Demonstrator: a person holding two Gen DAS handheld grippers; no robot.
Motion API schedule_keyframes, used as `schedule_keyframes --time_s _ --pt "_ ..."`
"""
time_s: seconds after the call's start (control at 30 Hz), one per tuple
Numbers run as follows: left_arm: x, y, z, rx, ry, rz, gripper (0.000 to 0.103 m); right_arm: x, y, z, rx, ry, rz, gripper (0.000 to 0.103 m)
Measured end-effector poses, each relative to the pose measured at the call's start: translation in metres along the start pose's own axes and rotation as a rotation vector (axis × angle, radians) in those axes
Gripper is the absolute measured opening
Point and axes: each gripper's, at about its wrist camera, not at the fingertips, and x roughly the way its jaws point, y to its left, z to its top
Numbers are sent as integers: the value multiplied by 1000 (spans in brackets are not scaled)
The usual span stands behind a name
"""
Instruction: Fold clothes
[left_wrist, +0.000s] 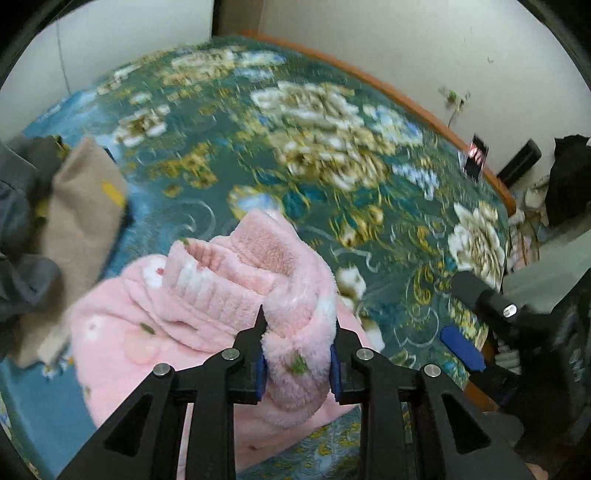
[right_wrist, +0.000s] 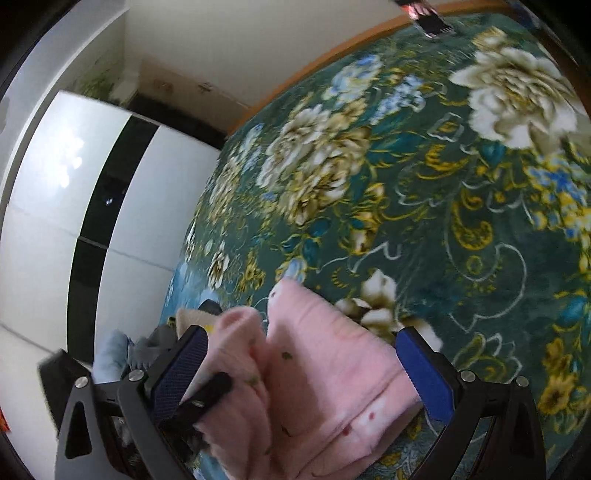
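A pink fleece garment with small flower prints lies bunched on the floral bedspread. My left gripper is shut on a thick fold of it, the fabric bulging between the blue pads. In the right wrist view the same pink garment fills the space between the widely spread fingers of my open right gripper, which holds nothing. One black finger of the left gripper shows there, pressed into the cloth. In the left wrist view the right gripper hovers open at the right.
A beige garment and grey clothes are piled at the left. A phone-like object stands on the wooden bed edge. Dark clothing hangs beyond it. A white wardrobe stands left of the bed.
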Motion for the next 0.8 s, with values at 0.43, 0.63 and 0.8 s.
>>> schedule_keyframes --time_s 0.43,0.63,0.8 --pt "-7 45 -13 -132 84 -293 55 16 -5 -2 9 87 -23 103" --pt "-34 134 -32 -255 28 -101 55 37 18 -15 -126 187 -52 103" --pt "-30 190 -67 -357 80 10 55 70 66 -43 -427 326 -100 103"
